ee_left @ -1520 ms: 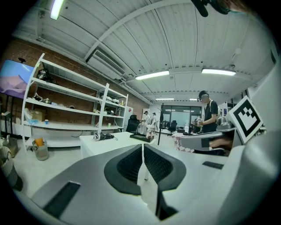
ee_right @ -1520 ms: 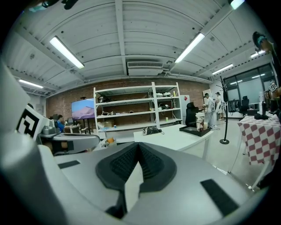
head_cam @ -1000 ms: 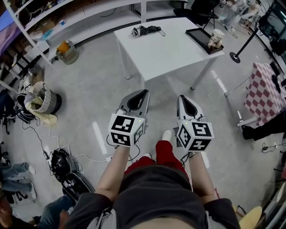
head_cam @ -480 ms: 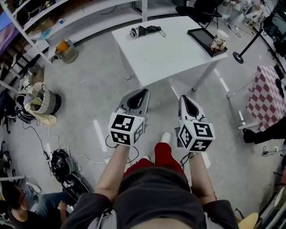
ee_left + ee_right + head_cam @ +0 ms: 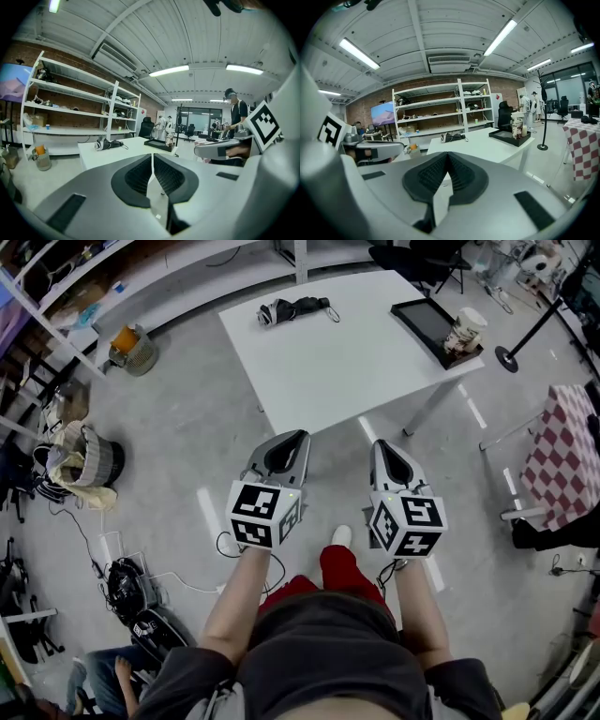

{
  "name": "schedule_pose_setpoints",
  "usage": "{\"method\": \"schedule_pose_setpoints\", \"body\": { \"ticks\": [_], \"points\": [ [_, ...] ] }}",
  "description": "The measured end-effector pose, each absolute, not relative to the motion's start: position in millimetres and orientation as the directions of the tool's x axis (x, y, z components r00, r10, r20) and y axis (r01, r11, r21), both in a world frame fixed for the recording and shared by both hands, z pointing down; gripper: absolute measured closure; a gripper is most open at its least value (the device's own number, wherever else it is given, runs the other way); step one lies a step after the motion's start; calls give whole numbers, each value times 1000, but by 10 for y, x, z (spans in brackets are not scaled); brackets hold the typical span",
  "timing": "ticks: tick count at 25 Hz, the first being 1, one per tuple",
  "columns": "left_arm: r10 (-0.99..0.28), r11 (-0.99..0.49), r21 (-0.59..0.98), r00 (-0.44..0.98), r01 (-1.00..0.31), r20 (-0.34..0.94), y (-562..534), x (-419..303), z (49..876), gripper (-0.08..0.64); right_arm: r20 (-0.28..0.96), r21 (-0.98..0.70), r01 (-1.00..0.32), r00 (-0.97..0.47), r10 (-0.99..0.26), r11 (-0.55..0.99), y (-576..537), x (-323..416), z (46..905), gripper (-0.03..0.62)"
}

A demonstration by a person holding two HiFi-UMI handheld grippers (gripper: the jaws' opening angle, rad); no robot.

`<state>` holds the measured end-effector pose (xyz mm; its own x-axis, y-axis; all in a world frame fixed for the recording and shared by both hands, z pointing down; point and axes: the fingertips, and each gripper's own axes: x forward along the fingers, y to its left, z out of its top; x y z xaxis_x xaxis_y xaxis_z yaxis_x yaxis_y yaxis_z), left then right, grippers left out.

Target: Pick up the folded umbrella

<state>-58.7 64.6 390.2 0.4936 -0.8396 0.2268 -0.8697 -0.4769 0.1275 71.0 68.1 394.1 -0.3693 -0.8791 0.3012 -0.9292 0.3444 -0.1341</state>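
Observation:
The folded black umbrella (image 5: 292, 309) lies on the far left part of a white table (image 5: 356, 371), its strap trailing to the right. It also shows small and distant as the umbrella (image 5: 108, 144) in the left gripper view and the umbrella (image 5: 452, 137) in the right gripper view. My left gripper (image 5: 296, 436) and right gripper (image 5: 380, 444) are held side by side over the floor, just short of the table's near edge. Both are shut and hold nothing. The left gripper (image 5: 152, 157) and right gripper (image 5: 448, 157) point nearly level at the table.
A black tray (image 5: 424, 320) with a paper cup (image 5: 464, 330) sits at the table's right end. On the floor stand an orange-filled basket (image 5: 131, 346), a stuffed bin (image 5: 89, 457), bags and cables (image 5: 131, 582), a stand base (image 5: 511, 359) and a checkered table (image 5: 562, 442). Shelves line the far wall.
Both grippers have advanced toward the table, which now sits nearer and lower in the head view. The jaws stayed shut.

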Motion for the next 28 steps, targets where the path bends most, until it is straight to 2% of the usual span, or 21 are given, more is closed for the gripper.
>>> {"method": "schedule_pose_setpoints", "body": {
  "ticks": [14,28],
  "points": [
    [-866,-401,112,416,-909,277,-372,-276,3983,535,306,-155,-886,-464,-831,438,-478,974,3961,574],
    [-885,-352,55,351,-935,305,-1012,34,4003,535,310,-170,-857,-516,-799,487,-1113,1292,4051,574]
  ]
}}
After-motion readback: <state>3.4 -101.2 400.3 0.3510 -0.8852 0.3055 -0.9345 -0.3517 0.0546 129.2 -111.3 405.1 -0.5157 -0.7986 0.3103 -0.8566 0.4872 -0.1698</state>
